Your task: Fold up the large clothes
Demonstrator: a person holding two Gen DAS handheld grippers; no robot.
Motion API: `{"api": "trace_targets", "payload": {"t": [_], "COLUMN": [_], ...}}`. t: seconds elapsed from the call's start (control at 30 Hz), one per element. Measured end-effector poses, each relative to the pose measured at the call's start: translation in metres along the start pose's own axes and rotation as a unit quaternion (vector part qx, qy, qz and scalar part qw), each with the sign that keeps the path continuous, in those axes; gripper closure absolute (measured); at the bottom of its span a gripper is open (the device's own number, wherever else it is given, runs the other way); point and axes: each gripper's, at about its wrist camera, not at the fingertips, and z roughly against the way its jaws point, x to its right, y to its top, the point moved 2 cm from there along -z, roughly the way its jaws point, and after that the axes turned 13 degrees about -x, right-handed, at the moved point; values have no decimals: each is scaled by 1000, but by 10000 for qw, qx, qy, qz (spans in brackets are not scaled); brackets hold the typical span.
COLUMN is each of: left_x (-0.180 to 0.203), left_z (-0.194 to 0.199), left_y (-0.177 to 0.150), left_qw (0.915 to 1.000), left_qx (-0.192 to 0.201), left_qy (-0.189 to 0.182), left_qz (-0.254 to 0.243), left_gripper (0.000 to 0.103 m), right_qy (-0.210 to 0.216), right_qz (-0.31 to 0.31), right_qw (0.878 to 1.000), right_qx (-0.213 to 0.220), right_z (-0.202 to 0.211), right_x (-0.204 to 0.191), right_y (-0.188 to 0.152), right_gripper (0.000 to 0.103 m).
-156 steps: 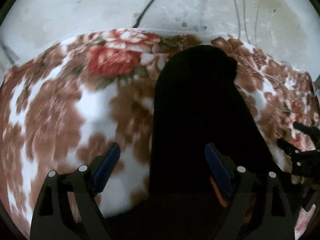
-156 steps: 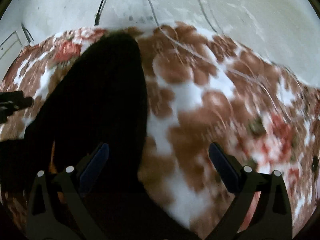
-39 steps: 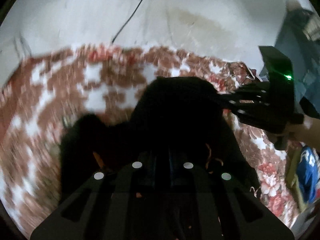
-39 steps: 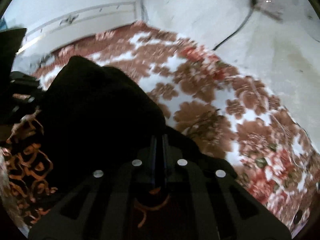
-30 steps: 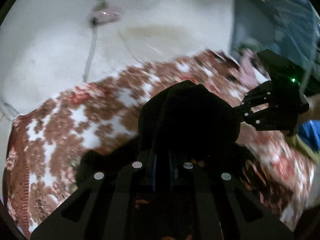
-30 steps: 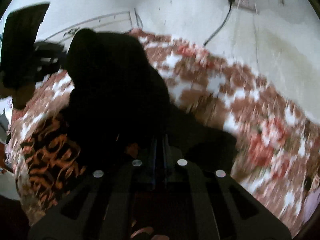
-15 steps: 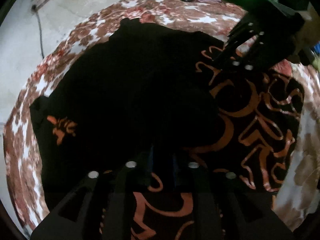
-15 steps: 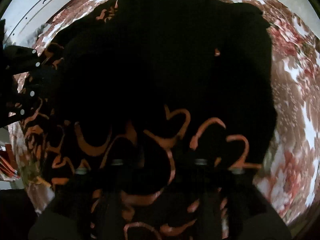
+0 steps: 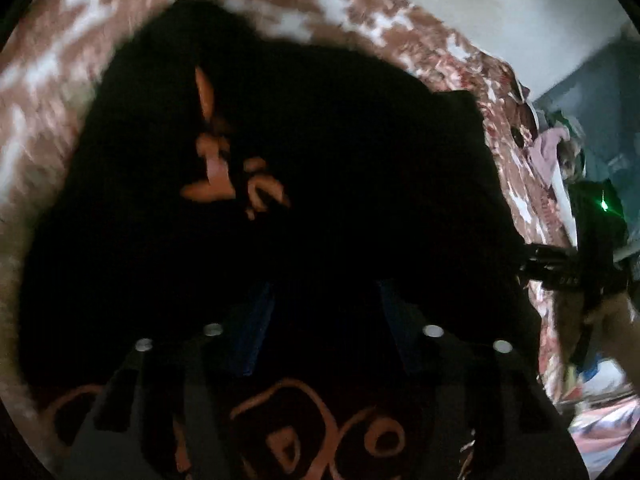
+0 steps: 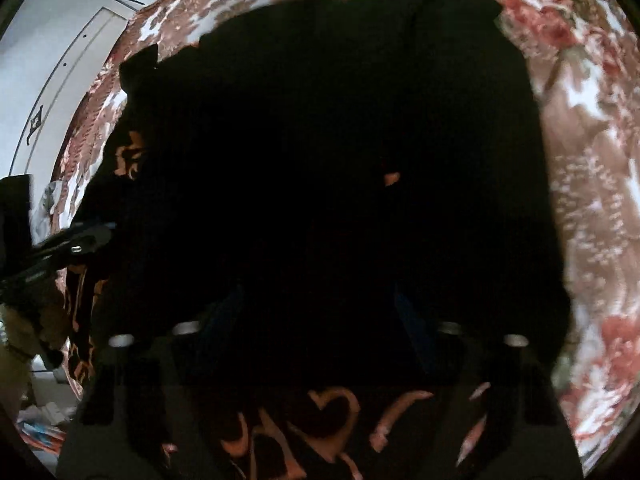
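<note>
A black garment (image 9: pixel 340 140) with orange print (image 9: pixel 216 168) lies spread over a floral blanket (image 9: pixel 40 80). My left gripper (image 9: pixel 324 292) hangs low over its near part, blue pads apart, only flat black cloth showing between them. My right gripper (image 9: pixel 560 264) shows at the garment's right edge. In the right wrist view the garment (image 10: pixel 320 120) fills the middle. My right gripper (image 10: pixel 318 296) is just above it, its jaws closing but still apart, with dark cloth lying under the gap. The left gripper (image 10: pixel 72 240) is at the left edge.
The floral blanket (image 10: pixel 592 160) reaches past the garment on the right. A pale wall (image 9: pixel 520 0) stands behind. Pink cloth and clutter (image 9: pixel 552 148) lie at the far right. A white panel (image 10: pixel 60 60) and floor litter (image 10: pixel 40 420) are at the left.
Both grippers came down from holding the garment up, shut on it. Their jaws now stand apart, and the garment lies laid over on the blanket.
</note>
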Motion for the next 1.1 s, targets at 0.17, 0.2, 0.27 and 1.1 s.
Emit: {"api": "trace_targets", "payload": {"t": [0.17, 0.2, 0.27, 1.1], "left_x": [-21, -19, -14, 69], "left_z": [-20, -15, 2, 34], "left_y": [-10, -11, -15, -44], "left_qw": [9959, 9976, 9987, 9875], "left_qx": [-53, 11, 177, 604], "left_qy": [-755, -600, -465, 895], "left_qz": [489, 336, 135, -1150], "left_gripper": [101, 102, 102, 54], "right_qy": [-168, -243, -245, -583], "right_qz": [-69, -10, 54, 496], "right_qw": [9998, 9995, 9991, 9914], "right_qx": [96, 178, 338, 1063], "right_z": [-10, -7, 1, 28], "right_x": [-14, -19, -26, -74], "right_y": [-3, -4, -7, -68], "right_gripper": [89, 91, 91, 25]}}
